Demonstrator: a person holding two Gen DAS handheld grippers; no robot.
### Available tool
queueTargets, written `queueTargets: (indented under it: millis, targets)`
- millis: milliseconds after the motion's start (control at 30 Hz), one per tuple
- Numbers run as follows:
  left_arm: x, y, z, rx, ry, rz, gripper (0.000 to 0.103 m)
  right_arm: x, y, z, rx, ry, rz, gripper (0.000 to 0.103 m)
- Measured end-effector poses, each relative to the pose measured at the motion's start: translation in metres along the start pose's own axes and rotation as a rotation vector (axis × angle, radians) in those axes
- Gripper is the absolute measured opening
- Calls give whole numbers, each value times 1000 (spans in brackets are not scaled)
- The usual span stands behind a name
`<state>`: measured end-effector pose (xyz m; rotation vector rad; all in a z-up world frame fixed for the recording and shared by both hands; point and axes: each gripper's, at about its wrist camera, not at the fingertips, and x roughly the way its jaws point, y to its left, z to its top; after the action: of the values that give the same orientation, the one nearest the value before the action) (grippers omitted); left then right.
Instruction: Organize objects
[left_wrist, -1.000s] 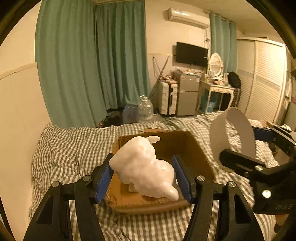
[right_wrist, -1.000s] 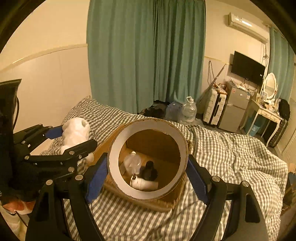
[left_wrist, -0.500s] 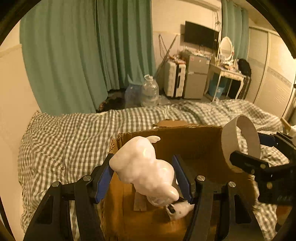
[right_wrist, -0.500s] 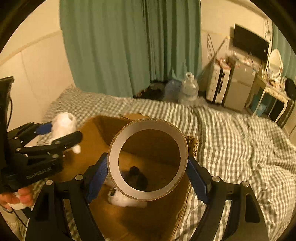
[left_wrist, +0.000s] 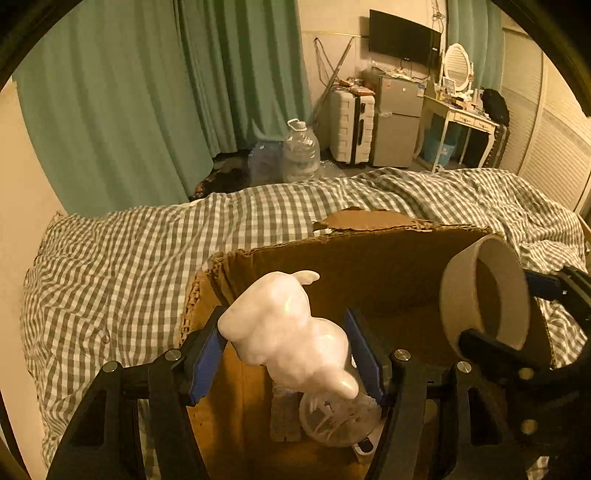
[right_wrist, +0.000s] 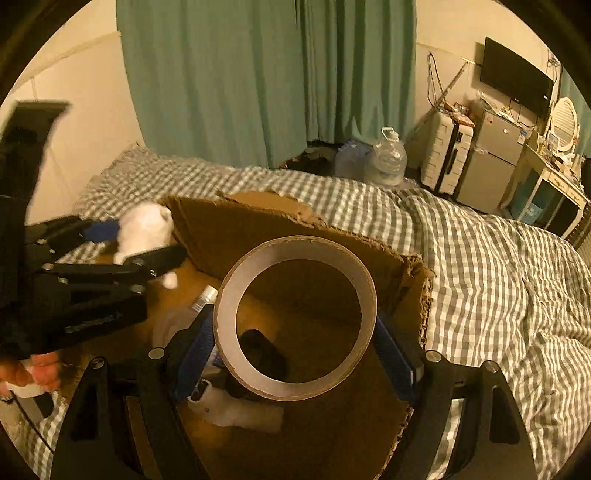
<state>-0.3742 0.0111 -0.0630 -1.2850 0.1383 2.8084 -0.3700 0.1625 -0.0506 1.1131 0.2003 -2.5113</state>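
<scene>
My left gripper (left_wrist: 288, 347) is shut on a white glossy animal figurine (left_wrist: 288, 332) and holds it above the left part of an open cardboard box (left_wrist: 369, 254) on the bed. My right gripper (right_wrist: 295, 343) is shut on a wide cardboard tape roll (right_wrist: 229, 306) and holds it over the box's right part; the roll also shows in the left wrist view (left_wrist: 458, 299). The figurine shows in the right wrist view (right_wrist: 144, 229). Inside the box lie a clear bottle (left_wrist: 332, 417), a white bottle (right_wrist: 236, 410) and a dark object (right_wrist: 262, 350).
The box (right_wrist: 295, 221) sits on a bed with a grey checked cover (left_wrist: 129, 258). Green curtains (left_wrist: 147, 92), water jugs (left_wrist: 299, 151), a suitcase (left_wrist: 351, 125) and a small fridge (left_wrist: 395, 122) stand beyond the bed.
Both grippers have moved forward and down over the box with their objects still held. The box's inside and its contents now fill more of both views.
</scene>
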Motion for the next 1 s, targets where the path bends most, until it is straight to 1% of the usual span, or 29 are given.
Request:
queueTargets:
  millis: [67, 100, 133, 167, 267, 300, 400, 467, 567, 667, 833, 1000]
  targets:
    - [-4, 0, 0, 9, -19, 20, 69, -7, -1, 1, 9, -20, 4, 84]
    - [-7, 2, -1, 10, -29, 26, 71, -14, -2, 1, 16, -36, 5, 87]
    - [-12, 2, -1, 7, -39, 28, 77, -17, -2, 3, 21, -43, 5, 88]
    - [-18, 2, 0, 5, -52, 25, 79, -21, -3, 4, 27, -47, 5, 88]
    - [-41, 4, 5, 4, -91, 25, 81, -39, -3, 7, 40, -68, -8, 90]
    - [-48, 3, 6, 2, -102, 29, 83, -47, -2, 7, 40, -75, -12, 90]
    - [-77, 0, 10, 12, -145, 33, 85, -69, 1, 8, 32, -97, -27, 90]
    - [-100, -2, 10, 18, -179, 43, 90, -87, 5, 9, 30, -117, -44, 91]
    - [-133, -6, 11, 19, -233, 81, 90, -117, 9, 12, 43, -138, -66, 91]
    - [-165, -8, 14, 23, -271, 85, 90, -146, 16, 13, 33, -175, -93, 91]
    - [-223, -9, 7, 19, -348, 98, 93, -199, 33, 9, 20, -229, -124, 93]
    - [-272, -10, -4, 13, -423, 110, 98, -243, 46, 1, 42, -293, -150, 98]
